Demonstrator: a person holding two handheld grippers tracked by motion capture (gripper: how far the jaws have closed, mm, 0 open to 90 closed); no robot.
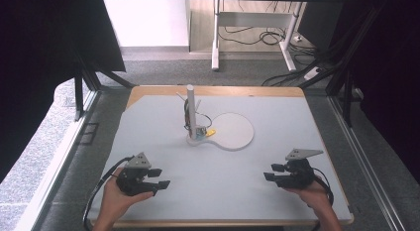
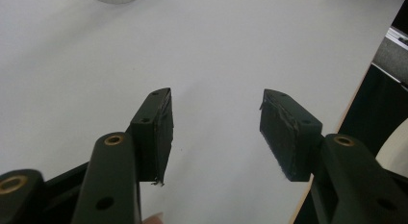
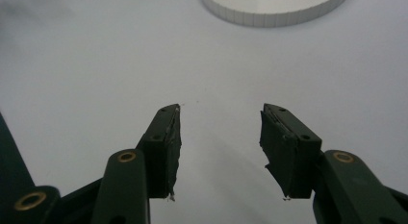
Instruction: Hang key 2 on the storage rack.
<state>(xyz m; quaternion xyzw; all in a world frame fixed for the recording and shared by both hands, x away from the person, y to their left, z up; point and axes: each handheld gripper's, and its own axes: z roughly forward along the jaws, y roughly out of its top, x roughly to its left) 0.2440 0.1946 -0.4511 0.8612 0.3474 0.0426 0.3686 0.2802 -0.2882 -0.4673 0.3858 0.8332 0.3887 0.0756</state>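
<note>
A white stand (image 1: 191, 112) with an upright post and short pegs rises near the table's middle; small dark, yellow and blue items hang or lie at its foot (image 1: 202, 131). A flat white disc (image 1: 233, 131) lies just right of it, and its ribbed rim (image 3: 274, 12) appears in the right gripper view. My left gripper (image 1: 159, 178) is held low at the front left, open and empty (image 2: 216, 132). My right gripper (image 1: 272, 172) is at the front right, also open with nothing between its pads (image 3: 220, 147).
The pale grey table top (image 1: 218, 176) has a wooden edge (image 1: 218, 223). Dark curtains and black frame posts flank both sides. Beyond the far edge stands a desk frame with loose cables (image 1: 257, 37) on the floor.
</note>
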